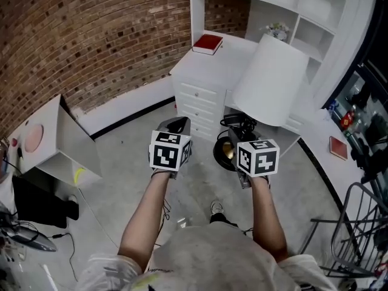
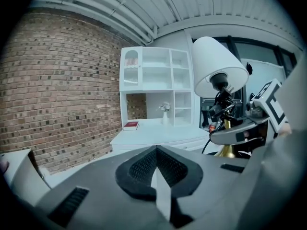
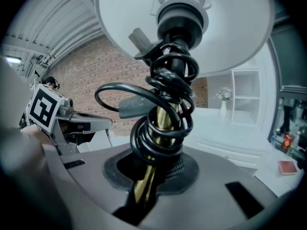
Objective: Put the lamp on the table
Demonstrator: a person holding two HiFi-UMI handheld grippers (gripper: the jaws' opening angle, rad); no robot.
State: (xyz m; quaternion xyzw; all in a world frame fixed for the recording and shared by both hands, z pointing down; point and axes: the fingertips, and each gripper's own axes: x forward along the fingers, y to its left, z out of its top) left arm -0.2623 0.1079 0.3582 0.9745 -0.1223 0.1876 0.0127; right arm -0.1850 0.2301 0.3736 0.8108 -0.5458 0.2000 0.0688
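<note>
The lamp has a white cone shade, a brass stem and a black cord wound round the stem. My right gripper is shut on that stem just below the cord coil, and the lamp hangs above the floor, tilted toward the white table. In the right gripper view the jaws press the brass stem from both sides, with the shade overhead. My left gripper floats beside it to the left, shut and holding nothing. From the left gripper view the shade stands at the right.
A red book lies on the table's far left corner, and a small vase stands by the shelf unit. Drawers face me below the tabletop. A white box stands at left, a wire rack at right.
</note>
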